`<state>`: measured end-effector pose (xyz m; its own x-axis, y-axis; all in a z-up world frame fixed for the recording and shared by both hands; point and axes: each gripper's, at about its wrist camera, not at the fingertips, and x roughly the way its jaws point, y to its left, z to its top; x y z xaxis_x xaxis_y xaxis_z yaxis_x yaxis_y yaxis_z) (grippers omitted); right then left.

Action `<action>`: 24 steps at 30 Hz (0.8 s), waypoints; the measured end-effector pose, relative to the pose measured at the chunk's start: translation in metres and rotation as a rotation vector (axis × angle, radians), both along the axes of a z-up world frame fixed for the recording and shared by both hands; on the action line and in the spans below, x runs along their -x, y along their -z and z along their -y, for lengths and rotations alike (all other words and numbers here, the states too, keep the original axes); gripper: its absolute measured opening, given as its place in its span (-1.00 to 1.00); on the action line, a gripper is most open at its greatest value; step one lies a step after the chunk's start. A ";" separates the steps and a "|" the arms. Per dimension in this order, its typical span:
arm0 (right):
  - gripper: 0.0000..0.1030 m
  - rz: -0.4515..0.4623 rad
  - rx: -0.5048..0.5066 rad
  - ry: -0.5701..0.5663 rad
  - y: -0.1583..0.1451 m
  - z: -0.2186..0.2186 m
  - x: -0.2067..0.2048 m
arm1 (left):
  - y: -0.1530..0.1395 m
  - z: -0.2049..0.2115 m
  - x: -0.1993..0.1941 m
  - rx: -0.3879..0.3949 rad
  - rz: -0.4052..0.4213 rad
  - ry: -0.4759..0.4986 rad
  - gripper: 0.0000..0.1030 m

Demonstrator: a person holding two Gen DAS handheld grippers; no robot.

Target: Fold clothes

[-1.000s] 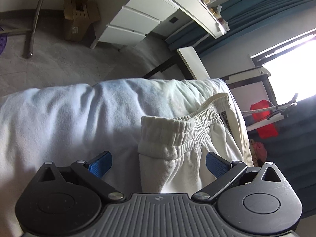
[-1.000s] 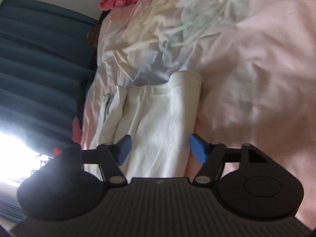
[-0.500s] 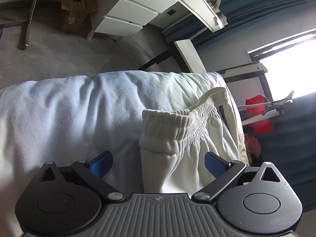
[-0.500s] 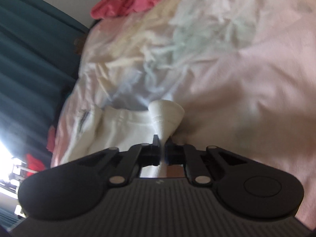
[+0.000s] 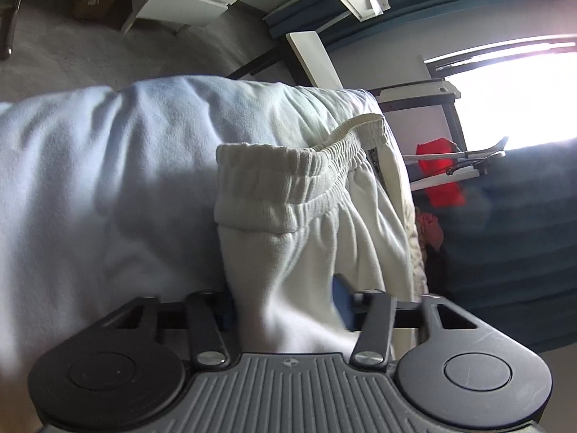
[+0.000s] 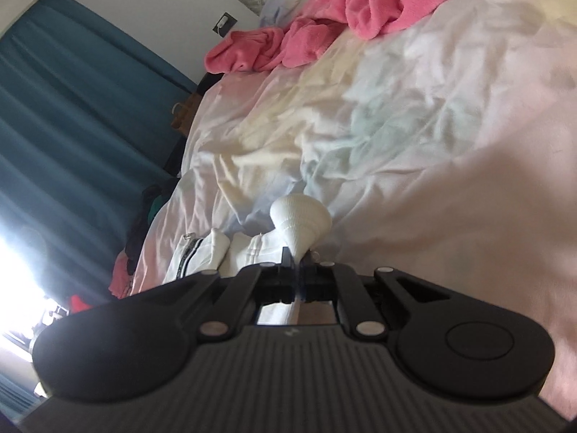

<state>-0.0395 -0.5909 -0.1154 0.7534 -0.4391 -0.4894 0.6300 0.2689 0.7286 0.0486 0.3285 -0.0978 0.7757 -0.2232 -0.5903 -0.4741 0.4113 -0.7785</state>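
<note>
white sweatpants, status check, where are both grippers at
Right gripper shut on white sweatpants cuff. Left gripper closing, waistband end between fingers. Bed ahead, pink clothes far off.

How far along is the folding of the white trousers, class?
Done: the trousers lie doubled lengthwise on the bed. In hand: the right hand-held gripper pinches the cuff; the left hand-held gripper is closing on the waistband end. Left: folding them end to end.

Bed [image 6: 450, 137] w/ rumpled sheet; white sweatpants [image 5: 310, 223] & pink garment [image 6: 324, 29] on it.
</note>
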 end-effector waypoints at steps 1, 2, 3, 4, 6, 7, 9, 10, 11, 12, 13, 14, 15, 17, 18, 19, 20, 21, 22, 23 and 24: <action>-0.90 -0.008 0.006 0.001 0.000 -0.001 -0.002 | 0.001 -0.001 -0.001 0.000 0.005 -0.002 -0.59; -0.90 -0.014 0.009 0.004 0.000 -0.001 -0.003 | 0.001 -0.001 -0.002 0.000 0.010 -0.004 -0.70; -0.90 -0.018 0.010 0.006 -0.001 -0.001 -0.004 | 0.002 -0.002 -0.003 0.002 0.017 -0.008 -0.73; -0.90 -0.020 0.010 0.009 -0.002 -0.001 -0.004 | 0.001 -0.002 -0.002 0.008 0.026 -0.015 -0.76; -0.90 -0.014 0.017 0.011 -0.007 -0.003 -0.003 | 0.000 -0.002 0.001 0.015 0.043 -0.030 -0.78; -0.90 -0.005 0.022 0.012 -0.010 -0.004 -0.001 | -0.003 -0.001 0.004 0.006 0.047 -0.035 -0.79; -0.90 0.031 0.026 0.016 -0.016 -0.005 0.005 | -0.010 0.002 0.011 0.008 0.065 -0.058 -0.80; -0.90 0.047 0.028 0.016 -0.020 -0.006 0.009 | -0.017 0.002 0.016 -0.005 0.081 -0.066 -0.81; -0.90 0.062 0.030 0.015 -0.024 -0.006 0.013 | -0.023 0.002 0.021 -0.018 0.098 -0.075 -0.81; -0.90 0.072 0.032 0.015 -0.028 -0.007 0.018 | -0.030 0.003 0.024 -0.032 0.115 -0.082 -0.81; -0.90 0.080 0.030 0.017 -0.031 -0.007 0.021 | -0.037 0.005 0.023 -0.051 0.132 -0.081 -0.81; -0.90 0.078 0.035 0.014 -0.035 -0.006 0.022 | -0.045 0.007 0.022 -0.070 0.149 -0.081 -0.81; -0.90 0.066 0.053 0.005 -0.039 -0.004 0.020 | -0.052 0.008 0.020 -0.089 0.162 -0.080 -0.81; -0.90 0.046 0.079 -0.008 -0.047 0.002 0.013 | -0.068 0.013 0.005 -0.125 0.164 -0.067 -0.82; -0.90 0.048 0.079 -0.012 -0.053 0.006 0.007 | -0.077 0.014 -0.005 -0.141 0.168 -0.061 -0.82; -0.90 0.049 0.086 -0.020 -0.060 0.010 -0.002 | -0.087 0.016 -0.015 -0.155 0.173 -0.055 -0.82; -0.90 0.049 0.094 -0.028 -0.068 0.013 -0.012 | -0.096 0.018 -0.029 -0.164 0.180 -0.053 -0.82; -0.90 0.038 0.120 -0.042 -0.078 0.015 -0.027 | -0.106 0.021 -0.049 -0.172 0.186 -0.051 -0.82; -0.90 0.027 0.146 -0.056 -0.088 0.017 -0.042 | -0.115 0.025 -0.069 -0.184 0.185 -0.052 -0.82; -0.90 0.013 0.173 -0.065 -0.097 0.018 -0.060 | -0.123 0.029 -0.090 -0.195 0.184 -0.052 -0.81; -0.90 0.004 0.197 -0.070 -0.105 0.019 -0.080 | -0.131 0.033 -0.110 -0.207 0.181 -0.053 -0.81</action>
<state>0.0407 -0.6095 -0.0101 0.7872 -0.4726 -0.3961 0.6019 0.4492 0.6603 0.1585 0.2957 0.0330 0.8799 -0.0689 -0.4702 -0.3601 0.5488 -0.7544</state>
